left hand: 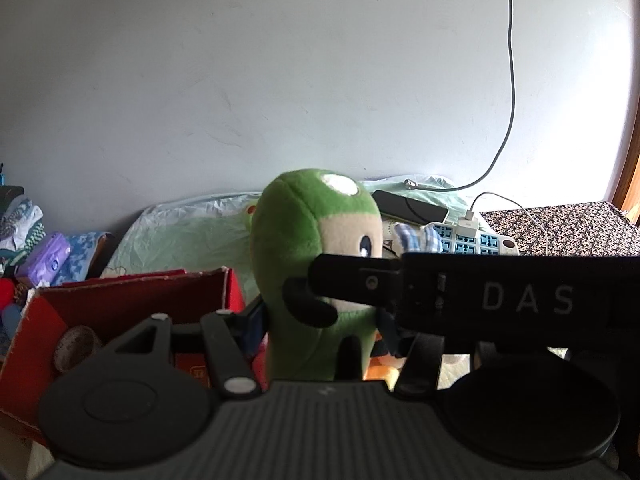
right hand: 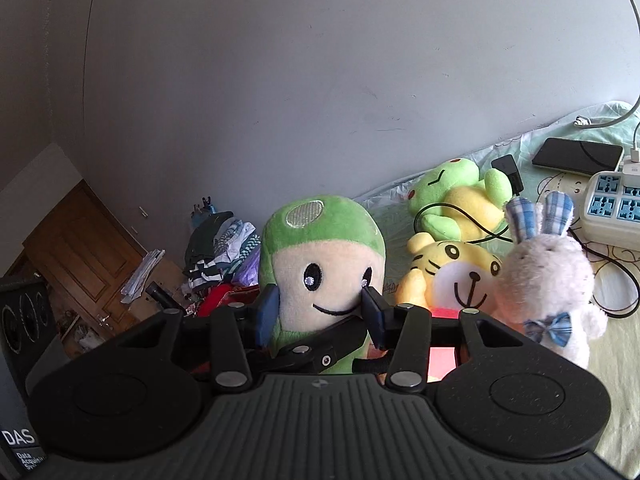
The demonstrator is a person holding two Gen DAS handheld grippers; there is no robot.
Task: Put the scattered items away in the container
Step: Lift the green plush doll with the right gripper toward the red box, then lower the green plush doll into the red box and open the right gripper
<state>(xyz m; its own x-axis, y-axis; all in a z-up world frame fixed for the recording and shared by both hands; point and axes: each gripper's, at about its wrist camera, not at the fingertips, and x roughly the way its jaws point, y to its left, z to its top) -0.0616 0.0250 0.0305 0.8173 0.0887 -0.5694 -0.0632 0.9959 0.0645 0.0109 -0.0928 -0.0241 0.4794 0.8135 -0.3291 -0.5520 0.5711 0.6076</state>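
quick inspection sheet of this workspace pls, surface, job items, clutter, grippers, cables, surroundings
surface: bed under a pale green printed sheet.
job's things: green-hooded plush held upright; red cardboard box beside it; frog plush, tiger plush and white rabbit plush not yet boxed.
clutter: phone, power strip.
grippers: right gripper pads press both sides of the green plush's face; left gripper shut on its lower body.
cables: grey cable down the wall; black cord across the frog.
surroundings: plain wall, wooden door, clothes pile.
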